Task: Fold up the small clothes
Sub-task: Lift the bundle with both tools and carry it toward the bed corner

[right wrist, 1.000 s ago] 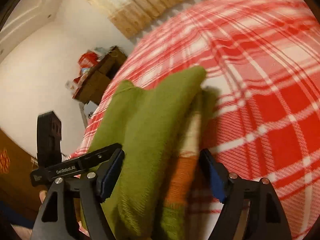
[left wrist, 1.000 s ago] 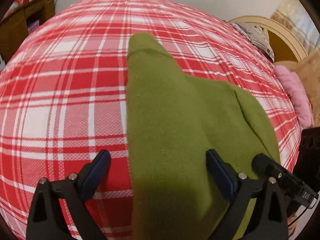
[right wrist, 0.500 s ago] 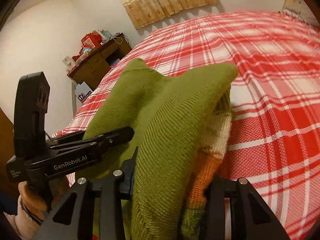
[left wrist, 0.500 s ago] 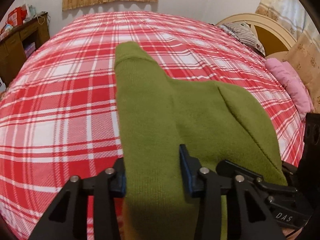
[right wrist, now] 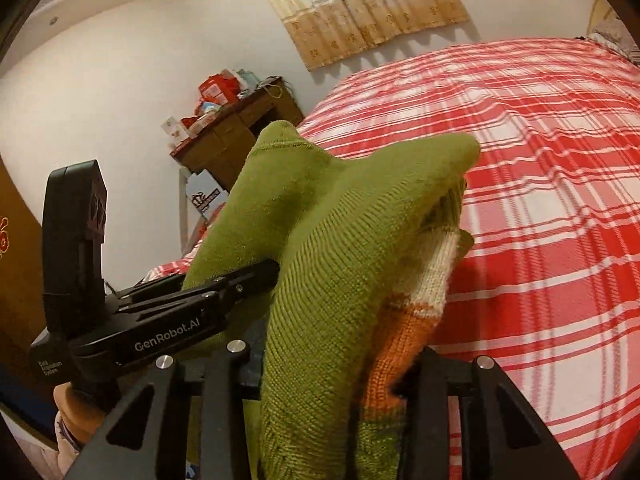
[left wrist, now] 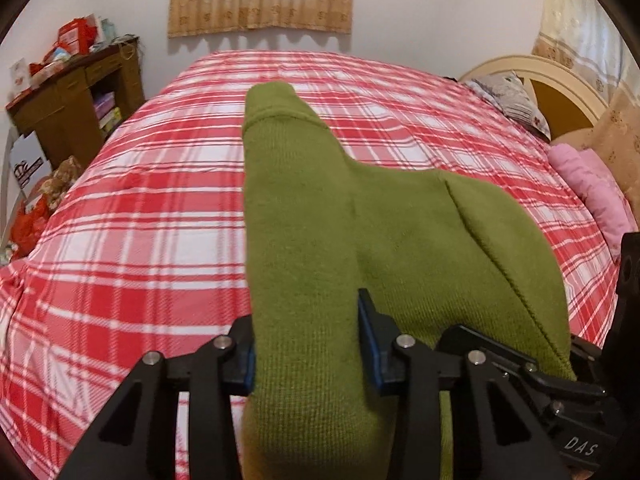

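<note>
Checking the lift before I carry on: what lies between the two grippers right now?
In the right wrist view, only the green sweater spans from the left gripper to the right gripper; both are clamped on it.

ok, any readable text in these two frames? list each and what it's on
"GenRobot.AI": white print on the side of the left gripper, seen from the right wrist camera.
"DAS": on the black body of the right gripper, seen from the left wrist camera.
Small white label at the rear of the left gripper's body: too small to read.
Print on the white box by the wooden desk: blurred, unreadable.
</note>
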`<state>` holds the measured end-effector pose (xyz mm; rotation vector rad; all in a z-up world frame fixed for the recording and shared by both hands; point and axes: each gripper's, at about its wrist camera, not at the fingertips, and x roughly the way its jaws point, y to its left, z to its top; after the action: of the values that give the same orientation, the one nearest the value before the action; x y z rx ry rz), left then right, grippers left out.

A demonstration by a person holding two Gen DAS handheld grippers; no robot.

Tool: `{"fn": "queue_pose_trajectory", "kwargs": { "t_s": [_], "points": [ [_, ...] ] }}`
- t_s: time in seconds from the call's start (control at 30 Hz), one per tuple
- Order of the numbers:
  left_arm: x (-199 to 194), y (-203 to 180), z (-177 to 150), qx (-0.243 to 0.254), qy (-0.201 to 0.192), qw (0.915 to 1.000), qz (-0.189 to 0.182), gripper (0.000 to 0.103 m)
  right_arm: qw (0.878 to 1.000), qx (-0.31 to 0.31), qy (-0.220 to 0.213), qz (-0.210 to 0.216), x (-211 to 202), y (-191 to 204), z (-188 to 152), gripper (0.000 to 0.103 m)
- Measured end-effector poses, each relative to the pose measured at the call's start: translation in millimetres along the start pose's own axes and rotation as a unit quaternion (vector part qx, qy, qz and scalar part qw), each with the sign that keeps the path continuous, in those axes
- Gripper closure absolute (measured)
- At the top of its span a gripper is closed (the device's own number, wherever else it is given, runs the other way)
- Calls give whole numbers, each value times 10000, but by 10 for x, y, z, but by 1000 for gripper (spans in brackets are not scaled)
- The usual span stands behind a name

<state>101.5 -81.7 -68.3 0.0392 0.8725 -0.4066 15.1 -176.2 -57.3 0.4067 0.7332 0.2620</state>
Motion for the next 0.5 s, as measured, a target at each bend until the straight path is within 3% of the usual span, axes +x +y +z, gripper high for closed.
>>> {"fn": "queue_pose_trajectory", "kwargs": {
  "t_s": [0.5],
  "points": [
    [-380,905,-262,-778,-164,9950,597,62,9947,-651,382,703,529,950,-50,64]
  ]
}}
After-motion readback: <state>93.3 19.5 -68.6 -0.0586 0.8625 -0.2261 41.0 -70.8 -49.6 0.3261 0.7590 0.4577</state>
